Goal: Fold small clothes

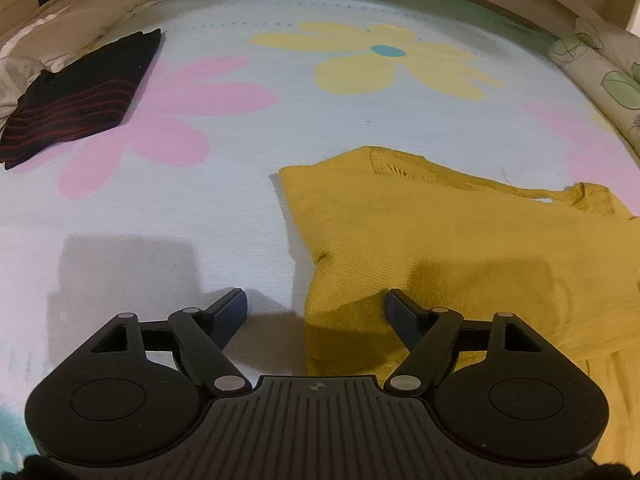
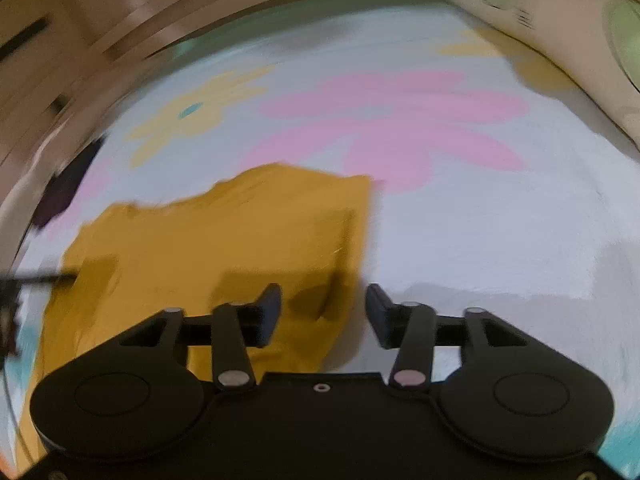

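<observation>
Knitwear, a mustard sweater (image 1: 460,240), lay flat on the flowered bedspread (image 1: 240,208). Left hand-held gripper (image 1: 316,312) gaped wide over its left edge; right hand-held gripper (image 2: 324,312), also open, straddled its right edge.

The bed cover (image 1: 224,208) is pale blue-white, printed with large flat flowers: pink ones (image 1: 168,112) and a yellow one (image 1: 396,60) with a turquoise centre, plus a dotted blue line near the far edge. The knit garment (image 1: 460,248) is plain mustard yellow. The folded cloth (image 1: 76,96) at the far left is black with thin red stripes. The pillow (image 1: 600,76) on the right is cream with green leaf outlines. Both grippers, left (image 1: 316,312) and right (image 2: 323,312), are matt black with small silver pivot pins.
</observation>
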The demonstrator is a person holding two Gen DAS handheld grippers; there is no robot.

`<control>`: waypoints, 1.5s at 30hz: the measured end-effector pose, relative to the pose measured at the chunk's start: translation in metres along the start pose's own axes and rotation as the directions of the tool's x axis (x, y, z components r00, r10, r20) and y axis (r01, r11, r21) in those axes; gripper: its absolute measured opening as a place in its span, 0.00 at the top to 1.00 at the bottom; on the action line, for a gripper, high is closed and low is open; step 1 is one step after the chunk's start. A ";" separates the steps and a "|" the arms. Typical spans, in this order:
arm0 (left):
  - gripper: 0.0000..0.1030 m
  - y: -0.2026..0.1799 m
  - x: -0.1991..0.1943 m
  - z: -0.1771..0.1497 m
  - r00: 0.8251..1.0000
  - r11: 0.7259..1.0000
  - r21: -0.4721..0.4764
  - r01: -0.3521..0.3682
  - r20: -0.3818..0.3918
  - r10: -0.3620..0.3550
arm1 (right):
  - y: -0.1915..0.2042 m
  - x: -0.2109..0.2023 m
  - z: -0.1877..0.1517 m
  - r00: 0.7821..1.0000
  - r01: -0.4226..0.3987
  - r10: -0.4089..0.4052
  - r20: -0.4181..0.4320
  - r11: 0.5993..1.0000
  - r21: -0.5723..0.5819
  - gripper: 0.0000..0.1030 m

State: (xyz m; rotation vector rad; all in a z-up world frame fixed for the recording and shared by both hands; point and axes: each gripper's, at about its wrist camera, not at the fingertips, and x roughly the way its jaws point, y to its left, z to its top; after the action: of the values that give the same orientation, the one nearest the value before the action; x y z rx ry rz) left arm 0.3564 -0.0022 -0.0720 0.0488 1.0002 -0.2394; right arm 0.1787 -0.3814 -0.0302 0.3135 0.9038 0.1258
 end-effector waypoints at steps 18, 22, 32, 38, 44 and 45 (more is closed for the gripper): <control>0.26 0.022 -0.011 0.007 0.998 0.988 -0.154 -0.028 0.059 0.038 | 0.007 0.002 0.009 0.986 0.128 -0.133 0.098 0.990 0.050 0.31; 0.24 0.010 -0.002 0.004 0.996 0.994 -0.071 -0.084 0.031 0.086 | 0.024 0.027 0.016 0.979 0.182 -0.183 0.087 0.983 0.021 0.30; 0.17 0.024 -0.010 0.002 0.994 0.991 -0.078 -0.108 0.017 0.110 | 0.018 0.036 0.008 0.965 0.258 -0.259 0.036 0.965 0.045 0.25; 0.17 0.025 -0.038 -0.005 0.999 0.999 -0.043 -0.033 0.038 0.035 | 0.023 -0.001 0.011 0.978 0.187 -0.194 0.077 0.979 0.084 0.23; 0.17 0.020 -0.074 -0.024 0.998 0.999 -0.009 0.046 0.044 -0.045 | 0.040 -0.032 0.000 0.987 0.129 -0.138 0.083 0.986 0.111 0.23; 0.17 0.016 -0.081 -0.028 0.997 0.998 0.010 0.056 0.046 -0.057 | 0.046 -0.037 -0.005 0.988 0.124 -0.132 0.075 0.987 0.098 0.23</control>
State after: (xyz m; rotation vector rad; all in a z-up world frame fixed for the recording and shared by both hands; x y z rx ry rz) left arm 0.2947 0.0324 -0.0203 0.0225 0.9551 -0.2952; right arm 0.1532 -0.3460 0.0096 0.3442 0.8478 -0.0481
